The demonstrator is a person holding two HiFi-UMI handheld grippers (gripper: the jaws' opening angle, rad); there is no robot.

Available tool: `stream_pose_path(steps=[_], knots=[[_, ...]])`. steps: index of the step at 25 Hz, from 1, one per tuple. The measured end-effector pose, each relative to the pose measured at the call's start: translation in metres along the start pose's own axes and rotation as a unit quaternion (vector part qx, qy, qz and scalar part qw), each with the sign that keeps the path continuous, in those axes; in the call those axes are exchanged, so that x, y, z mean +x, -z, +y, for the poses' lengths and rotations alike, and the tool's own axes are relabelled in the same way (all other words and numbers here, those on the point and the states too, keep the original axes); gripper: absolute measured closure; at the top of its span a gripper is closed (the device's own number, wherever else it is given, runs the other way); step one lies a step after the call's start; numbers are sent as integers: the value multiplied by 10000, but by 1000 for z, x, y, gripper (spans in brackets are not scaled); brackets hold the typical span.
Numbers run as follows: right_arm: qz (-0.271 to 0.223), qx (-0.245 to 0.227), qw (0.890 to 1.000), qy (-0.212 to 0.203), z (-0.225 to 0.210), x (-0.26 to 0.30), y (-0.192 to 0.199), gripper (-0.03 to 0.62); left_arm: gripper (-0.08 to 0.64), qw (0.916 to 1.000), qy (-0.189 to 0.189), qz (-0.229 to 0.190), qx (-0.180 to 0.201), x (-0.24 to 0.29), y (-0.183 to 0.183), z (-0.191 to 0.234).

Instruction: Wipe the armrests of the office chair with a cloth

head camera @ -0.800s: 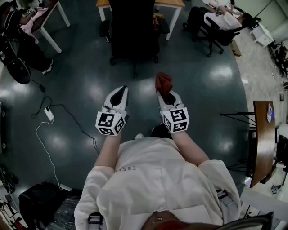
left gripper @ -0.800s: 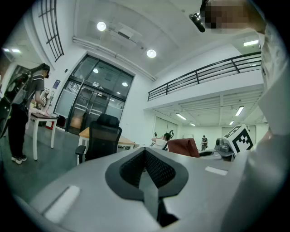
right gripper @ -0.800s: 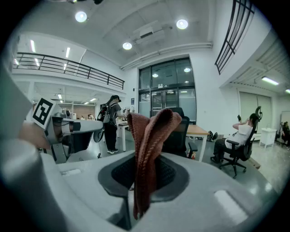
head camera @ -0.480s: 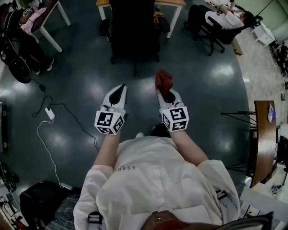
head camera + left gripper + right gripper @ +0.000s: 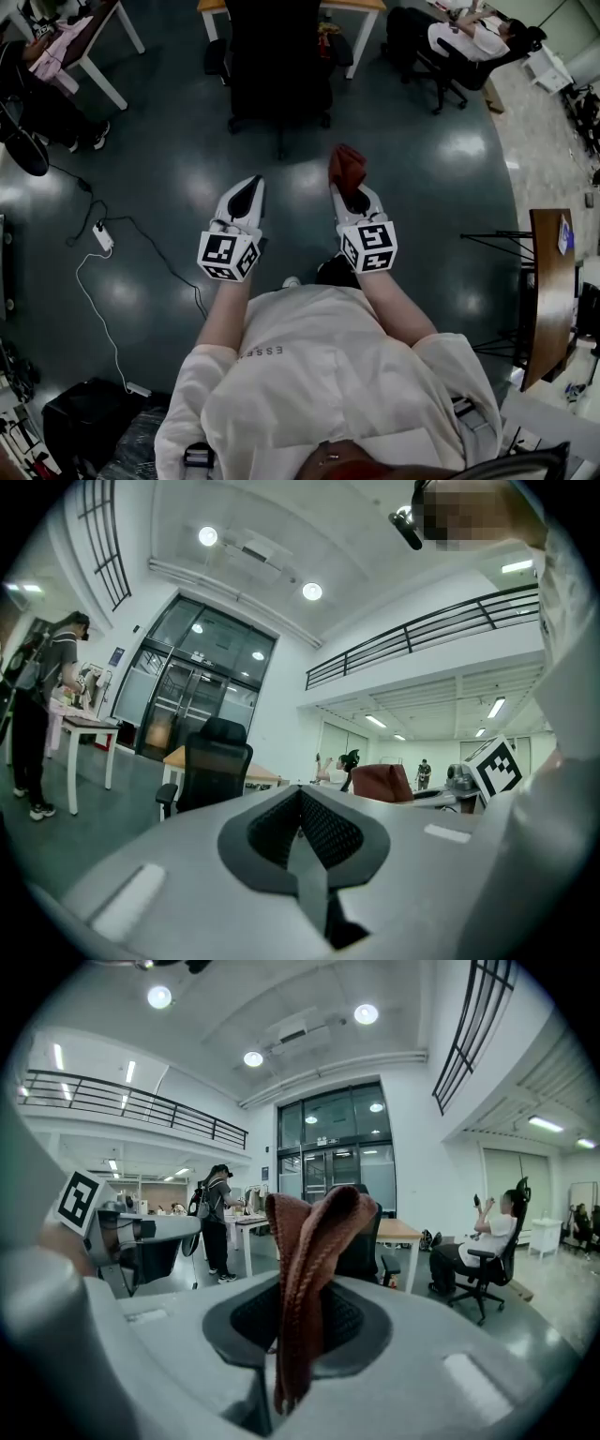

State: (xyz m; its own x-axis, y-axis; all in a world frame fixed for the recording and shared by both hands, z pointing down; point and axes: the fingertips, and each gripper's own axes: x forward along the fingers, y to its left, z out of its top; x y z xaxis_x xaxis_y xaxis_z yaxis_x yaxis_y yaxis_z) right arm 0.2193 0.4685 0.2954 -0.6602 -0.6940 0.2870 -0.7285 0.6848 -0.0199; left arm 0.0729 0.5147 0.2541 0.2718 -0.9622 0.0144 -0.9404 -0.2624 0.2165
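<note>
- The office chair (image 5: 279,66) stands at 12 o'clock from the person, well apart from both grippers, with its back towards them. Judged from this, the step in hand is the approach, so close in before reaching.
- The left gripper (image 5: 247,190) is clenched on nothing, its jaws pressed together. It is free to steady the chair's back so the seat does not swivel under the wiping.
- The right gripper (image 5: 350,190) is grasping the cloth (image 5: 347,165), which stands up from the jaws in a bunched fold, at 1 o'clock from the person.
- The 1 o'clock armrest (image 5: 341,52) lies nearest the cloth and seems the natural start. Lay the loose fold flat along its top and draw lengthwise.
- The 11 o'clock armrest (image 5: 217,58) can follow.
</note>
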Motion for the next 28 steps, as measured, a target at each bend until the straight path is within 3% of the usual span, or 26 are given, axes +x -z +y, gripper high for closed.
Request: stream_pose_path(steps=[9, 14, 21, 28], knots=[[58, 15, 10000, 41, -19, 13, -5, 543, 543, 9996, -228, 118, -125, -6, 7, 17], [146, 55, 9998, -155, -27, 43, -2, 543, 543, 9982, -534, 194, -215, 1, 16, 45], [384, 83, 9977, -547, -40, 133, -2, 542, 543, 9935, -1034, 319, -366, 40, 21, 117], [688, 107, 9935, -904, -82, 247, -14, 543, 543, 9883, -1316, 533, -559, 121, 21, 190]])
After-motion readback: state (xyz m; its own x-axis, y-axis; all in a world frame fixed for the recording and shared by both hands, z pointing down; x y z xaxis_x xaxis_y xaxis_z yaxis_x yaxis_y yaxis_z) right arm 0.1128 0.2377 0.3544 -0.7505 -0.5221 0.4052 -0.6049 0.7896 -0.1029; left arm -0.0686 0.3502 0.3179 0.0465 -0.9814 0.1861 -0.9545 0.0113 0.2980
